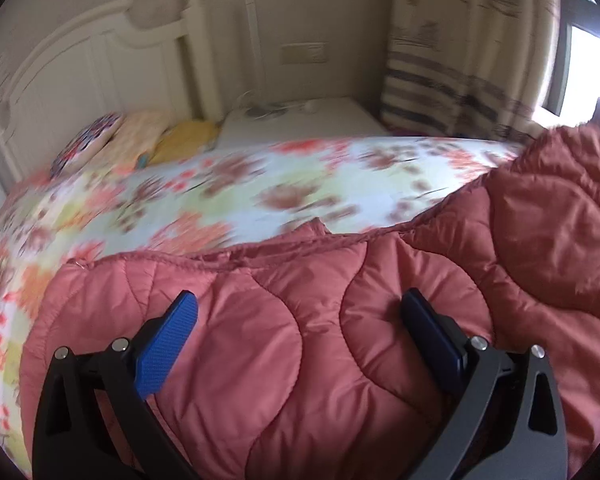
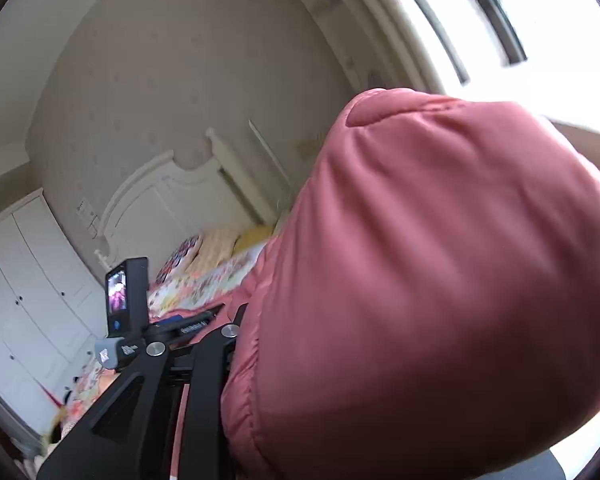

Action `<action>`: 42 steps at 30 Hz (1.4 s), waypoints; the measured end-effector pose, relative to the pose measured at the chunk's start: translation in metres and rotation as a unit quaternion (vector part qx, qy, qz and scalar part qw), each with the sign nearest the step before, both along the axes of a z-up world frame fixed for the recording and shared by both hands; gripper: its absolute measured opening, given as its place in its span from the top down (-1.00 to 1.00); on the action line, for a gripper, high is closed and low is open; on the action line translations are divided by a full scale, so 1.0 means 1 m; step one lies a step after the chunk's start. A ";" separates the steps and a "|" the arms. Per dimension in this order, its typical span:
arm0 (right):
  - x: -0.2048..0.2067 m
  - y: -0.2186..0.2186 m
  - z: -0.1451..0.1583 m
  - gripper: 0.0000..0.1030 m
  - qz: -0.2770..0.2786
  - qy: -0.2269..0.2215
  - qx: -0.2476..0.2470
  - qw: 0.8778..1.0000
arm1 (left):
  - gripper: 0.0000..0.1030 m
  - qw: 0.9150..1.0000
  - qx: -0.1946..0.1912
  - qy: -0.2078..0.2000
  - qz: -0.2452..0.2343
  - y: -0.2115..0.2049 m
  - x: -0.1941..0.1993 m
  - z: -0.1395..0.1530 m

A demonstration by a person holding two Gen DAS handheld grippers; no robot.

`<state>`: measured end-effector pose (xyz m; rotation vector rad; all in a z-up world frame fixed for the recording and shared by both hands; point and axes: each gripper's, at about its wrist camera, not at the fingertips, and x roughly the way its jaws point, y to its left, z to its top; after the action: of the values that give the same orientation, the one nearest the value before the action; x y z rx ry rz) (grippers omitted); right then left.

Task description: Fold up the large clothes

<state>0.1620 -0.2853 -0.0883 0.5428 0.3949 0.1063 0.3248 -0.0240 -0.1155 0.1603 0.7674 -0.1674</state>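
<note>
Left wrist view: my left gripper [image 1: 300, 344] fingers are spread above the coat [image 1: 320, 340]; right gripper [image 2: 236, 344] pinches coat, bulky padding may slip out.

The left wrist camera sits close above the pink quilted coat [image 1: 380, 320] on the bed, looking down along its fingers and across the floral bedspread [image 1: 220, 184] toward the white headboard [image 1: 80, 64], with a window beyond the far right corner. The right wrist camera faces the same headboard [image 2: 168, 188] from farther back and tilted, a lifted fold of the coat [image 2: 420, 280] almost against its lens. Both views share the headboard, the pillows [image 1: 140, 136] below it, bedspread and coat.
</note>
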 end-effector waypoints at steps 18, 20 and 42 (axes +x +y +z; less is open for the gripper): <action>0.001 0.028 0.045 0.38 -0.125 0.032 -0.184 0.974 | -0.96 0.971 0.194 -0.138 0.008 -0.111 -0.033 0.011; 0.004 0.039 0.047 0.38 -0.131 0.026 -0.212 0.968 | -0.96 0.984 0.133 -0.122 0.012 -0.083 -0.046 0.031; 0.046 0.223 0.031 0.35 -0.075 0.029 -0.578 0.812 | -0.93 0.958 -0.184 -0.120 0.185 0.251 -0.091 0.090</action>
<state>0.2076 -0.0625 -0.0578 -0.6429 0.4000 -0.3047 0.2336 0.2271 -0.0252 -0.3130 0.5005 0.0671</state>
